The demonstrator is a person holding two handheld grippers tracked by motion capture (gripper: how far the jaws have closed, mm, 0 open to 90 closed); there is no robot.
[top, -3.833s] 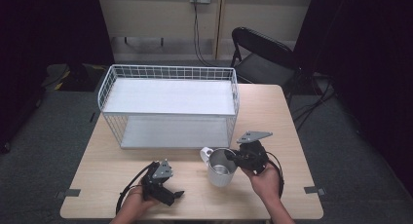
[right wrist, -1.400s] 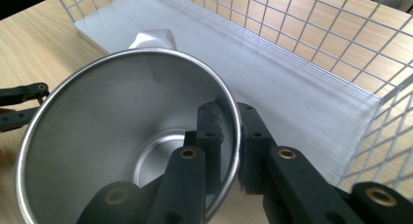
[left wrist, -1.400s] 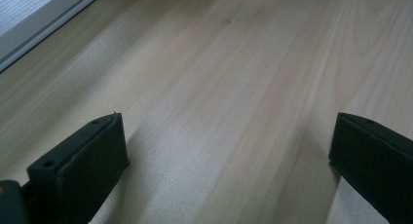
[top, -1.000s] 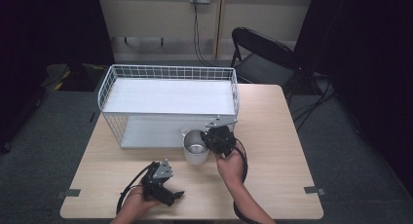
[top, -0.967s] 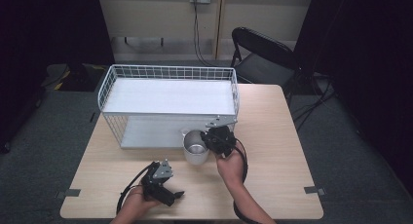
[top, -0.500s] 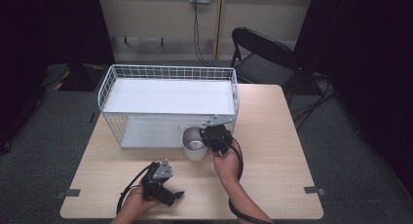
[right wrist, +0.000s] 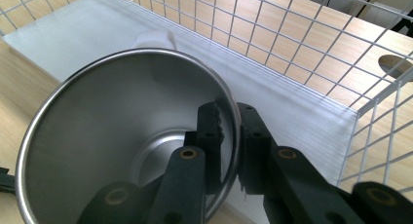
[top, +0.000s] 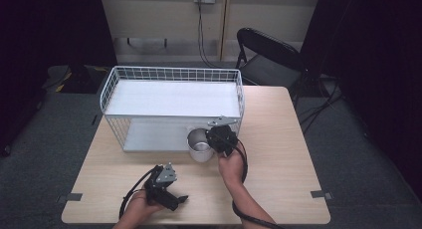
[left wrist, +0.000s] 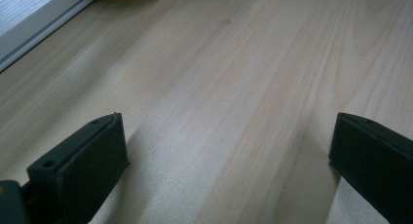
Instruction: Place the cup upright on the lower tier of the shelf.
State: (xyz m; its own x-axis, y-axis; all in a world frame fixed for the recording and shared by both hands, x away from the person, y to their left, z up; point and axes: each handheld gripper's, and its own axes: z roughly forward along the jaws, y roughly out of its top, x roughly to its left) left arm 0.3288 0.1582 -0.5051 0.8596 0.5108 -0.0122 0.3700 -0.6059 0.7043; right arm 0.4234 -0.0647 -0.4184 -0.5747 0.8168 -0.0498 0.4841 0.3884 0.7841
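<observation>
We see round shiny steel cup (right wrist: pixel 122 136), rim pinched by right gripper (right wrist: pixel 229 136), now nearer white wire basket (top: pixel 171 84). Left gripper (left wrist: pixel 226 151) jaws wide, unmoved at desk's front edge.

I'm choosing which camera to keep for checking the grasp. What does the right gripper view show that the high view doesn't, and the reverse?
The right gripper view alone shows the grip: the right gripper pinches the steel cup's wall, one jaw inside, one outside. The high view alone shows the left gripper low on the table and a folding chair behind. Both show the cup at the white wire rack's open front.
</observation>
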